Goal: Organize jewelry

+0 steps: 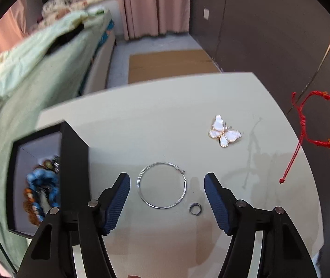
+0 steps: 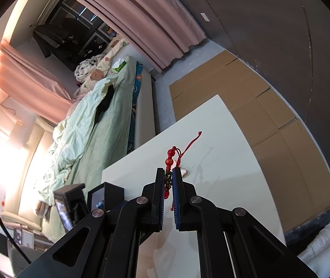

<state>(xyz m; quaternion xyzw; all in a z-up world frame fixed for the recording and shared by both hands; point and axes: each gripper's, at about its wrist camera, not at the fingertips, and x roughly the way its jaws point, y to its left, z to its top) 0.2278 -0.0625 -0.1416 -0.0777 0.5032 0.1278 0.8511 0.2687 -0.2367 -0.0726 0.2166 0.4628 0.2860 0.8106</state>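
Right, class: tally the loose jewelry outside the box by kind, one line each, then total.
Red cord beaded bracelet, gripped by the right tongs: 1
White butterfly brooch: 1
Thin silver hoop: 1
Small silver ring: 1
Total: 4

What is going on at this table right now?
A person with a gripper in each hand is sorting jewelry. The right gripper is shut on a red bracelet, held up in the air above the table. The left gripper hangs open over a wire hoop and a small ring. A butterfly brooch lies further off, and a black box at the left already holds jewelry.
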